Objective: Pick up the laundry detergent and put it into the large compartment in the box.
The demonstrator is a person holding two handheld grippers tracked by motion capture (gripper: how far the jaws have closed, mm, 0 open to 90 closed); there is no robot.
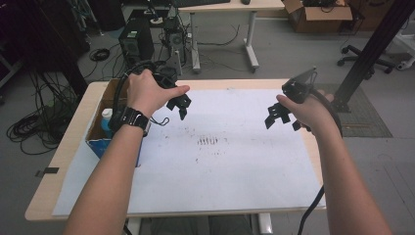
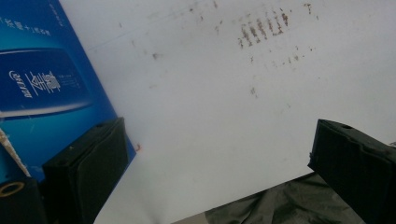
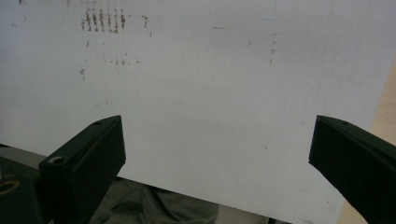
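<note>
A white sheet [image 1: 220, 161] covers most of the wooden table [image 1: 49, 191], with a patch of dark smudge marks [image 1: 209, 141] near its middle. My left gripper [image 1: 179, 106] hovers above the sheet's far left, next to a blue cardboard box [image 1: 100, 142]; its jaws stand wide apart with nothing between them [image 2: 219, 158]. My right gripper [image 1: 281, 117] hangs over the sheet's far right, jaws also spread and empty [image 3: 217, 149]. The smudge marks [image 2: 261, 28] [image 3: 102, 18] lie ahead of both grippers.
The open blue box [image 2: 42, 88] at the table's left edge holds a white bottle with a blue cap [image 1: 105, 118]. Beyond the table stand a desk [image 1: 235, 7], computer towers [image 1: 137, 41] and floor cables. A black post [image 1: 372, 49] rises at the right.
</note>
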